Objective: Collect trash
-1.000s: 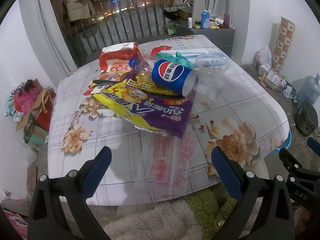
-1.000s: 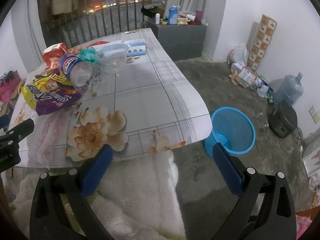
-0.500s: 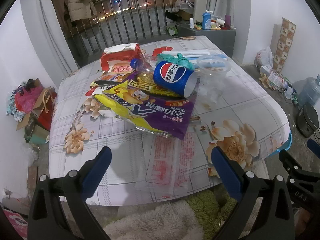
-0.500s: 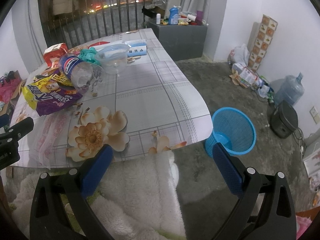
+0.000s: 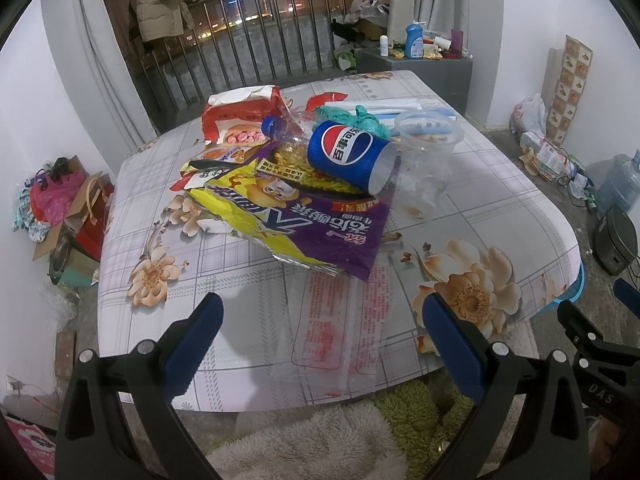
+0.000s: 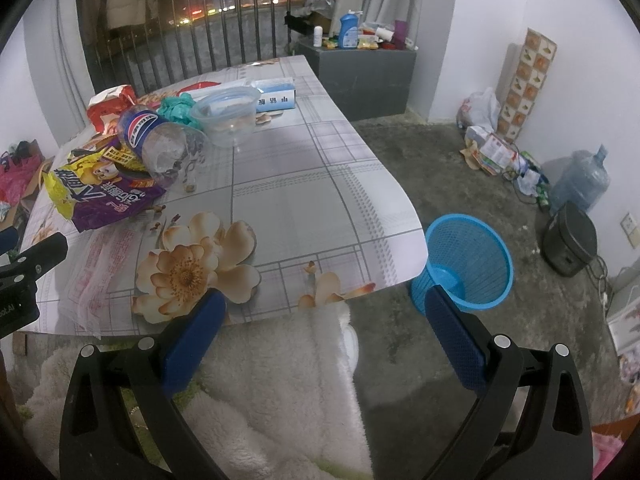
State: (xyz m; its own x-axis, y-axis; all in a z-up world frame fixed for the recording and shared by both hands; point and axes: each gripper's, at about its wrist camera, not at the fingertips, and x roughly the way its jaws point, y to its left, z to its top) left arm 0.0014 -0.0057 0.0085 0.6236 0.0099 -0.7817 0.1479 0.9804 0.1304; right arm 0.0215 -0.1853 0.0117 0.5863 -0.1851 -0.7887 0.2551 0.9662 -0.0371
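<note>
The left gripper (image 5: 320, 320) is held low in front of the near edge of the table (image 5: 248, 280), and its jaws are spread wide with nothing between them. The right gripper (image 6: 324, 320) is held near the table corner, and its jaws are also spread wide and hold nothing.

The trash is gathered in a heap on the far left part of the table. A purple and yellow snack bag (image 5: 304, 216) is laid flat at the front of the heap. A blue Pepsi cup (image 5: 350, 156) is seen on its side on top of this bag, with its open mouth turned to the right. A clear plastic bowl (image 5: 428, 136) is placed just beside the cup. Behind them a red and white bag (image 5: 240, 116), a crushed clear bottle (image 5: 284, 130) and a crumpled green glove (image 5: 356, 118) are found. A flat transparent wrapper with red print (image 5: 340, 320) is spread on the table close to the near edge, in front of the left gripper.

A blue mesh wastebasket (image 6: 466, 266) is standing on the floor, just beside the right corner of the table. Inside it, only its own blue bottom can be seen.
</note>
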